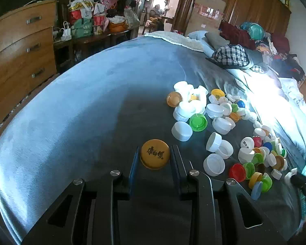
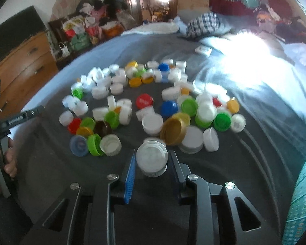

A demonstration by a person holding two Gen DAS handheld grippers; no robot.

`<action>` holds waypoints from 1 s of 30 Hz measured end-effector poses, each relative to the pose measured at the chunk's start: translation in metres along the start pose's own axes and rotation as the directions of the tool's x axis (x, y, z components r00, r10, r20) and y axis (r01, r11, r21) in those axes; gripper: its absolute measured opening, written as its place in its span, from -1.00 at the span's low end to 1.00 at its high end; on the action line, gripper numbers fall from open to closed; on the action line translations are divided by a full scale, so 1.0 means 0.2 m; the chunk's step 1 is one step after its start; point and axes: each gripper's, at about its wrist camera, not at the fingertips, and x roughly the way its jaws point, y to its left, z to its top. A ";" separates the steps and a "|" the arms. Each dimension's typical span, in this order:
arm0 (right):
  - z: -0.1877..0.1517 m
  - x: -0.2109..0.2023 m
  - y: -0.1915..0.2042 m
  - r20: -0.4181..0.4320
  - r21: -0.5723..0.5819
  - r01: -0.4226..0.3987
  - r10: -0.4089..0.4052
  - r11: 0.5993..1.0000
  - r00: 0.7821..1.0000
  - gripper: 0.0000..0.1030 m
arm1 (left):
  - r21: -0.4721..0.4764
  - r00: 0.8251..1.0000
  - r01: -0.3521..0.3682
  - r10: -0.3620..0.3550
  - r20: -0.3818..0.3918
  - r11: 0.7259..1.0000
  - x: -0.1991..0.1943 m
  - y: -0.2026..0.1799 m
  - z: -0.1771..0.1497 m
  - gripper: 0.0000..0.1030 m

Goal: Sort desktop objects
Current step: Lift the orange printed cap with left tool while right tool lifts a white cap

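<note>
Two caps picked out of a messy heap on the bed

The grey blanket (image 1: pixel 91 112) is strewn with loose caps (image 2: pixel 132 106), mostly white, plus green, red, blue and yellow, crowding right up to the right gripper (image 2: pixel 152 160); a gold lid (image 2: pixel 174 128) leans just behind it and a teal basket (image 2: pixel 302 200) sits at the right edge. Its fingers are narrowed onto a white ribbed cap (image 2: pixel 152 159). The left gripper (image 1: pixel 154 155) sits clear of the heap, fingers pinching an orange cap (image 1: pixel 155 154) with black printed characters.
</note>
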 end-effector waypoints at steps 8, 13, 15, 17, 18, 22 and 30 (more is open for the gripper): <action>0.04 -0.04 -0.20 0.044 0.325 -0.245 0.245 0.914 0.969 -0.36 | 0.041 0.997 -0.065 0.063 0.048 0.997 0.00 -0.03 0.01 -0.51; 0.00 -0.01 -0.30 0.083 0.470 -0.331 0.332 0.818 0.940 -0.36 | 0.066 0.995 -0.085 0.081 0.066 0.994 -0.01 -0.03 0.01 -0.51; -0.04 0.05 -0.35 0.146 0.580 -0.481 0.497 0.658 0.856 -0.37 | 0.061 0.996 -0.078 0.075 0.053 0.995 0.00 -0.03 0.01 -0.51; 0.00 0.00 -0.28 0.017 0.431 -0.227 0.244 0.873 0.970 -0.35 | 0.069 0.995 -0.086 0.082 0.059 0.994 -0.01 -0.03 0.01 -0.51; 0.00 -0.01 -0.27 0.035 0.420 -0.249 0.258 0.873 0.965 -0.43 | 0.056 0.996 -0.072 0.069 0.053 0.996 0.00 -0.03 0.01 -0.51; 0.01 -0.03 -0.24 0.052 0.422 -0.252 0.254 0.871 0.966 -0.61 | 0.051 0.996 -0.065 0.062 0.060 0.997 0.00 -0.04 0.00 -0.51; 0.02 -0.12 -0.11 0.043 0.067 0.073 -0.076 0.995 0.996 -0.42 | 0.050 0.998 -0.055 0.053 0.047 0.997 0.00 -0.05 0.00 -0.51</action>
